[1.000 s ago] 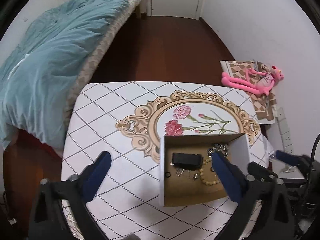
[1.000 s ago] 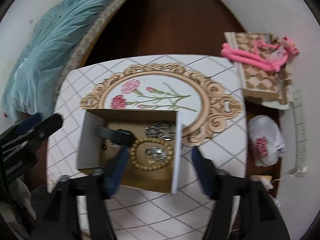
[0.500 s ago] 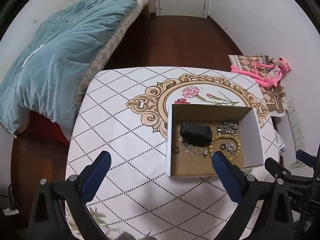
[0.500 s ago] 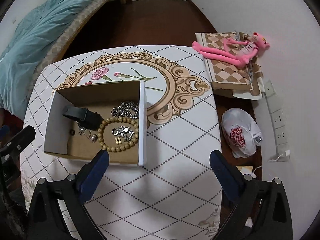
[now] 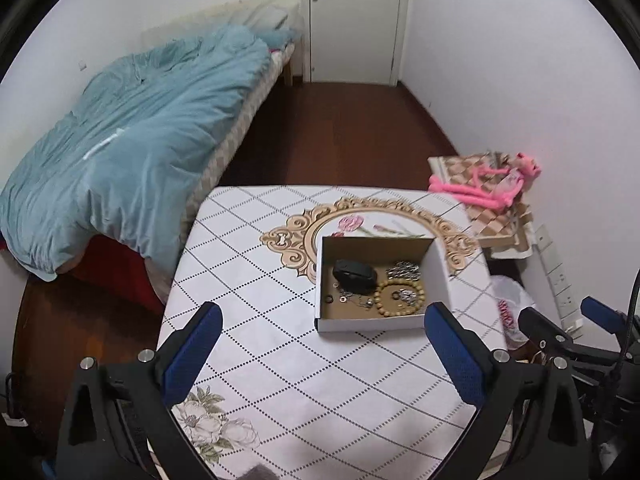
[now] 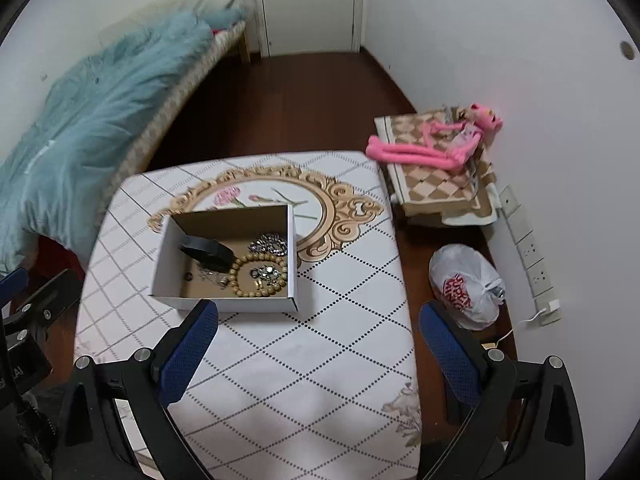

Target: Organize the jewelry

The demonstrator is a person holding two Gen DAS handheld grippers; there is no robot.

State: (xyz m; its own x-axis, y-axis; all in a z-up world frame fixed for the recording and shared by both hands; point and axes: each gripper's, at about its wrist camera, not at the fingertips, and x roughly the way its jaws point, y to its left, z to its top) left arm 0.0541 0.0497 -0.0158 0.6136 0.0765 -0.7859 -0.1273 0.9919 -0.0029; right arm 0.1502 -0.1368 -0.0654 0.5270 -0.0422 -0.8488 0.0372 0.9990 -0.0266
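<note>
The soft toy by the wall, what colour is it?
Pink; the soft toy shows best in the right wrist view.

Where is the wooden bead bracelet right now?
The wooden bead bracelet lies inside the open cardboard box on the table, right of the black band, below the silver chain.

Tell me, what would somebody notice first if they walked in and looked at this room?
Probably the open cardboard box on the patterned table, with a wooden bead bracelet and silvery jewelry inside. Next, the bright pink plush toy on the checkered stack by the right wall, and the big blue quilt on the bed at left.
</note>
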